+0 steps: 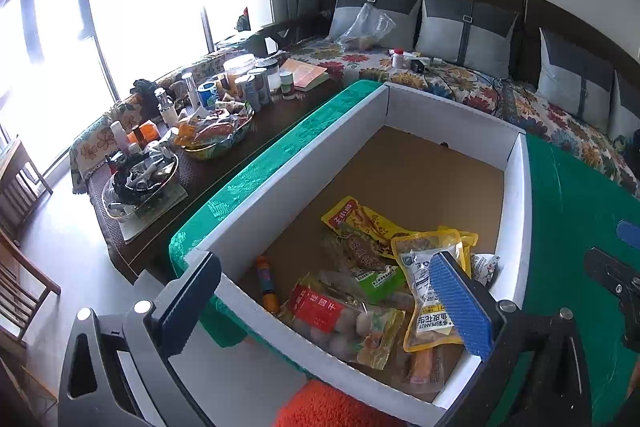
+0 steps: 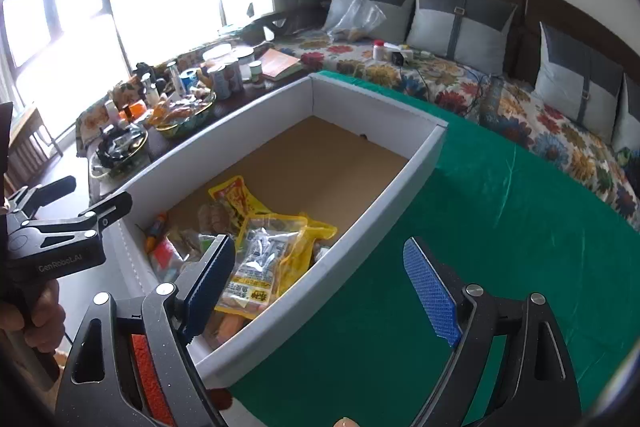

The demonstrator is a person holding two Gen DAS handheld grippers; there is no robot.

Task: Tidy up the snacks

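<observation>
A white cardboard box (image 1: 256,219) with a brown floor stands on the green cloth (image 2: 460,207). Several snack packets lie at its near end: a yellow peanut pouch (image 1: 430,291), a red-labelled bag of round snacks (image 1: 340,323), a yellow packet (image 1: 360,219) and an orange stick (image 1: 267,283). My left gripper (image 1: 324,295) is open and empty above the box's near end. My right gripper (image 2: 320,279) is open and empty, straddling the box's right wall (image 2: 360,227). The peanut pouch also shows in the right wrist view (image 2: 264,259). The left gripper's body shows in the right wrist view's left side (image 2: 48,235).
A dark coffee table (image 1: 280,123) left of the box holds bowls of snacks (image 1: 216,135), cans, jars and a book. A floral-covered sofa (image 1: 460,79) with grey cushions runs behind. Wooden chairs (image 1: 16,187) stand at far left.
</observation>
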